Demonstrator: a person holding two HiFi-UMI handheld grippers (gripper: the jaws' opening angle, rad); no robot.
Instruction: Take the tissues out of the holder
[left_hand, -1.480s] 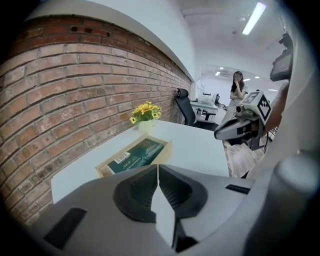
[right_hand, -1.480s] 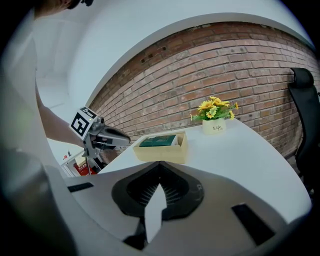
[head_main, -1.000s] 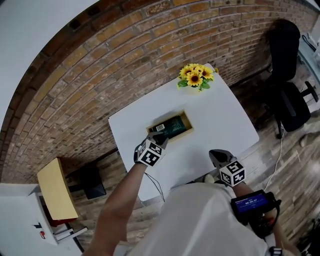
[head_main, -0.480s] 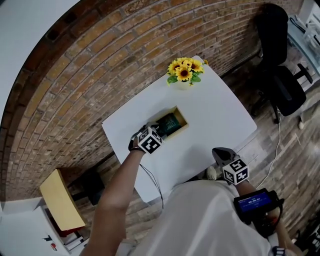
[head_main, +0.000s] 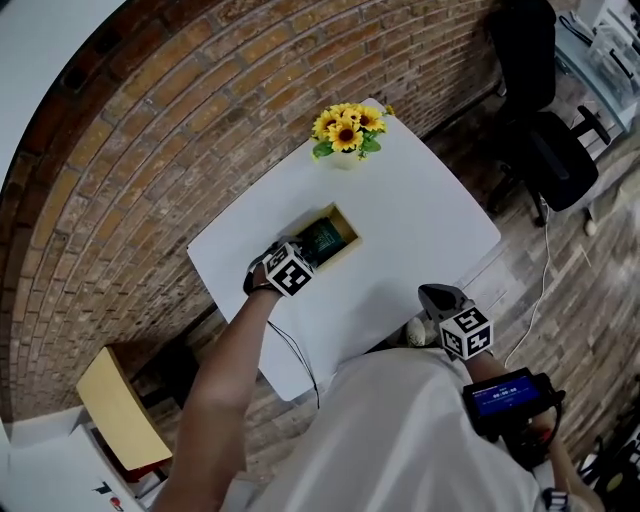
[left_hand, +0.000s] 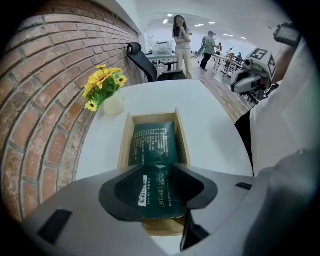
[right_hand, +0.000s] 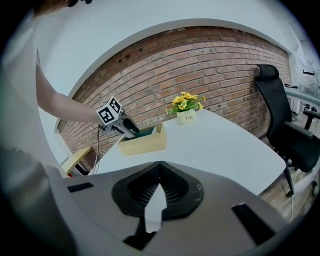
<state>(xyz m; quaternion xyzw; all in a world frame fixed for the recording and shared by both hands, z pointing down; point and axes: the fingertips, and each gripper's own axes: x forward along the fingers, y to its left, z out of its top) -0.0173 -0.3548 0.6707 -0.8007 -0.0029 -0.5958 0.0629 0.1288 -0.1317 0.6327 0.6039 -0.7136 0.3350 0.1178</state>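
A dark green tissue pack (left_hand: 152, 142) lies flat inside the open wooden holder (left_hand: 124, 145) on the white table (head_main: 420, 220). My left gripper (left_hand: 159, 171) hangs over the holder's near end. Its jaws are opening and stand wide apart on either side of the pack's barcode end, with the pads off it. In the head view the left gripper (head_main: 303, 256) meets the holder (head_main: 352, 246) from the near left. My right gripper (head_main: 430, 293) hovers at the table's near edge, shut and holding nothing. In its own view the right gripper (right_hand: 160, 165) faces the holder (right_hand: 145, 143).
A white pot of yellow sunflowers (head_main: 344, 127) stands at the table's far corner, beyond the holder. A brick wall (head_main: 170, 110) runs along the table's far side. A black office chair (head_main: 545, 150) stands on the wooden floor to the right. People stand in the distant room (left_hand: 181, 35).
The head view has swung, so the table now sits higher and further left. My left gripper stays at the holder's near end, a little further over it. The right gripper has barely moved.
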